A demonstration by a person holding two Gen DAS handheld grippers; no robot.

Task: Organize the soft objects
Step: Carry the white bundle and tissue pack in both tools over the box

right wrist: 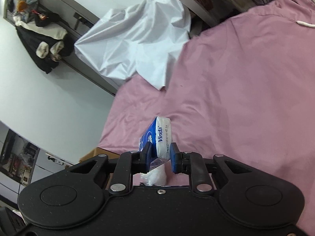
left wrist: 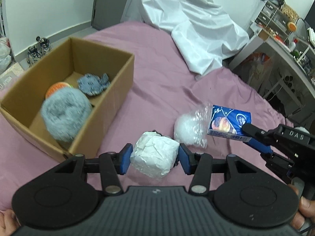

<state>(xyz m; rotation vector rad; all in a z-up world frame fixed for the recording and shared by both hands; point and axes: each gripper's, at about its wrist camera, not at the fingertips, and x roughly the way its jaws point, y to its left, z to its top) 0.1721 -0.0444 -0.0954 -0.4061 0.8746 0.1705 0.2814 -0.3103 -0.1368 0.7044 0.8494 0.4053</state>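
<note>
tissues [right wrist: 160, 139] pinched by my right gripper [right wrist: 160, 156], wad [left wrist: 154, 155] squeezed in left [left wrist: 154, 157] (either could slip short of the box [left wrist: 110, 98]).

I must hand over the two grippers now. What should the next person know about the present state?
Left gripper: shut on the white paper bundle, low over the pink bed, beside the cardboard box.
Right gripper: shut on the blue Vinda tissue pack, held above the bed.
Already in the box: grey fluffy item, orange item, blue-grey cloth.
Still on the bed: white fluff in clear plastic.
Left to do: both held items probably go into the box, then the plastic-wrapped fluff.
</note>
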